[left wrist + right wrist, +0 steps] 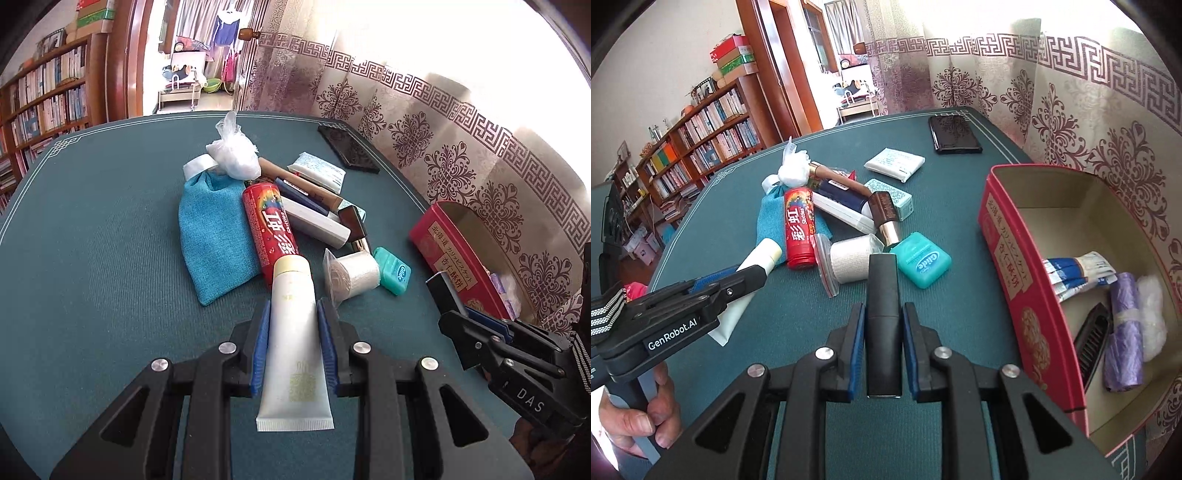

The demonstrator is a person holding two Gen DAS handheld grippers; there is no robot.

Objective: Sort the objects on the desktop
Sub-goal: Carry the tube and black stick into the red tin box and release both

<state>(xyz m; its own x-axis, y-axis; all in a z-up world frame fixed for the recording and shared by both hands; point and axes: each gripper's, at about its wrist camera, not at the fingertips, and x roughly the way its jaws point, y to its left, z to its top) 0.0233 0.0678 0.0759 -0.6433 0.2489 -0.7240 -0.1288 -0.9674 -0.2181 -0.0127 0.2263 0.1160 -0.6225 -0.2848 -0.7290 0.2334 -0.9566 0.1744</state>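
On the tabotop, overall: the sorting was partly done, in my judgement; a few things lay in the red tin [1004,254] and most of the pile still sat on the green tabletop [92,258].

In my left fingers [294,347]: the pads were clamped on the sides of a white cream tube [293,332], its cap pointing toward the pile; whether it hung clear of the tabletop I could not tell.

In my right fingers [883,350]: the pads were closed on a slim black case [882,314], held lengthwise just beside the red tin's open side.

Already in the tin: a bundle of blue-and-white sachets [1075,273], a purple bag roll [1123,332], a white fluffy wad [1152,321] and a black ribbed item [1091,339].

Still unsorted, near edge of pile: a teal floss box [921,264], a bagged white roll [849,264] and a red Skittles tube [799,230].

Still unsorted, deeper in pile: a blue cloth pouch [216,232], a knotted white plastic bag [234,155], a brown-and-gold bottle [884,218], a white flat packet [895,164], plus boxes and a brown stick overlapping one another.

Apart from the pile: a black phone [955,134] near the far corner.

Remaining work, as judged: the two held items had yet to reach the tin, then the pile.
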